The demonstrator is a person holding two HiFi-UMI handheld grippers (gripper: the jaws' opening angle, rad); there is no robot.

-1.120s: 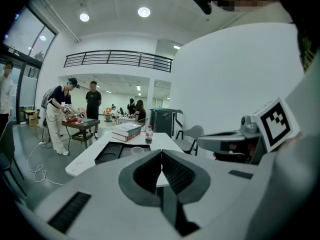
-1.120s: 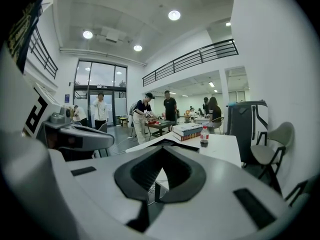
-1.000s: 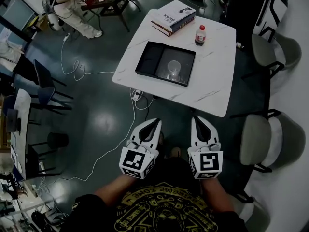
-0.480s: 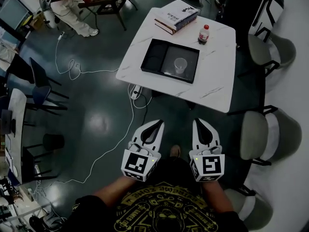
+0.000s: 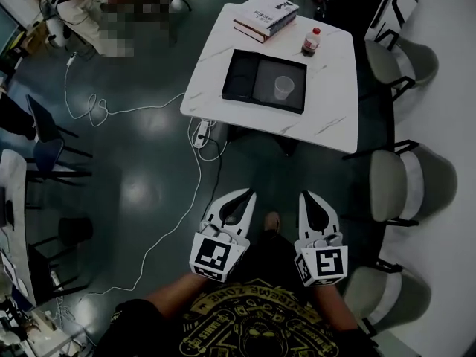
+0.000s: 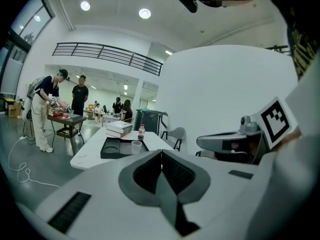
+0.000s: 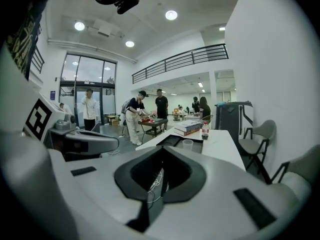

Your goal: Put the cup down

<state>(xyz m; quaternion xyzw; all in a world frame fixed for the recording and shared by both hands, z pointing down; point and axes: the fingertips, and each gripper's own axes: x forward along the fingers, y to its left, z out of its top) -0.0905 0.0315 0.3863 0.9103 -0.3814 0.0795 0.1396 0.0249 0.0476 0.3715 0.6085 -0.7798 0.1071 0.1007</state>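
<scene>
A clear plastic cup [image 5: 282,88] stands upright in the right half of a black tray [image 5: 242,82] on the white marble table [image 5: 327,117]. It is far ahead of both grippers. The left gripper [image 5: 245,194] and the right gripper [image 5: 307,197] hang side by side over the dark floor, close to my body. Both are shut with nothing between the jaws. The cup [image 6: 136,146] shows small beyond the left gripper [image 6: 161,151] in the left gripper view. In the right gripper view the cup [image 7: 187,144] stands past the right gripper [image 7: 161,149].
A stack of books [image 5: 265,15] and a red-capped bottle [image 5: 311,42] sit at the table's far end. Grey chairs [image 5: 405,184] line the right side. A white cable [image 5: 195,192] and power strip [image 5: 202,131] lie on the floor left of the table. People stand at another table [image 7: 150,121].
The table with tray and cup has drifted up and grown smaller in the head view, as if I stepped back. Both grippers stay shut and side by side.
</scene>
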